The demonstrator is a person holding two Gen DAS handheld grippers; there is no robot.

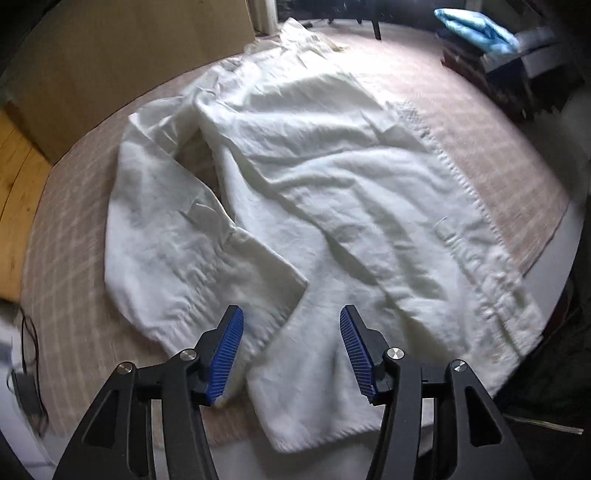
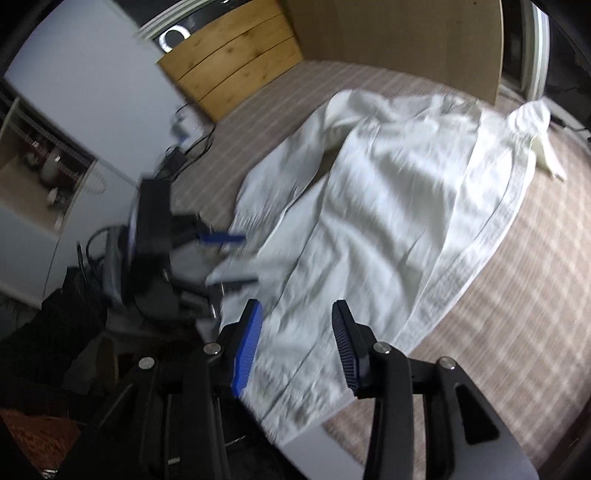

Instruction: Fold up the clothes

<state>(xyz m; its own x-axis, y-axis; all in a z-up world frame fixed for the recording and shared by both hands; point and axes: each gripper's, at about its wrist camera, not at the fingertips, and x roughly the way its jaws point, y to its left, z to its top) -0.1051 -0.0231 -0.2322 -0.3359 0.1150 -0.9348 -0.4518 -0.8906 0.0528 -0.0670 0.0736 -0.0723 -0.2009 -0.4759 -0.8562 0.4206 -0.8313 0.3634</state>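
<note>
On the checked surface: white shirt spread flat, creased, sleeve folded inward | left fingers released above its hem | right fingers released, empty.

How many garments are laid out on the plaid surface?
1. A white shirt lies spread across the plaid cloth, one sleeve folded over its near-left part. A blue bundle sits off the cloth at far right; others may be out of view.
</note>
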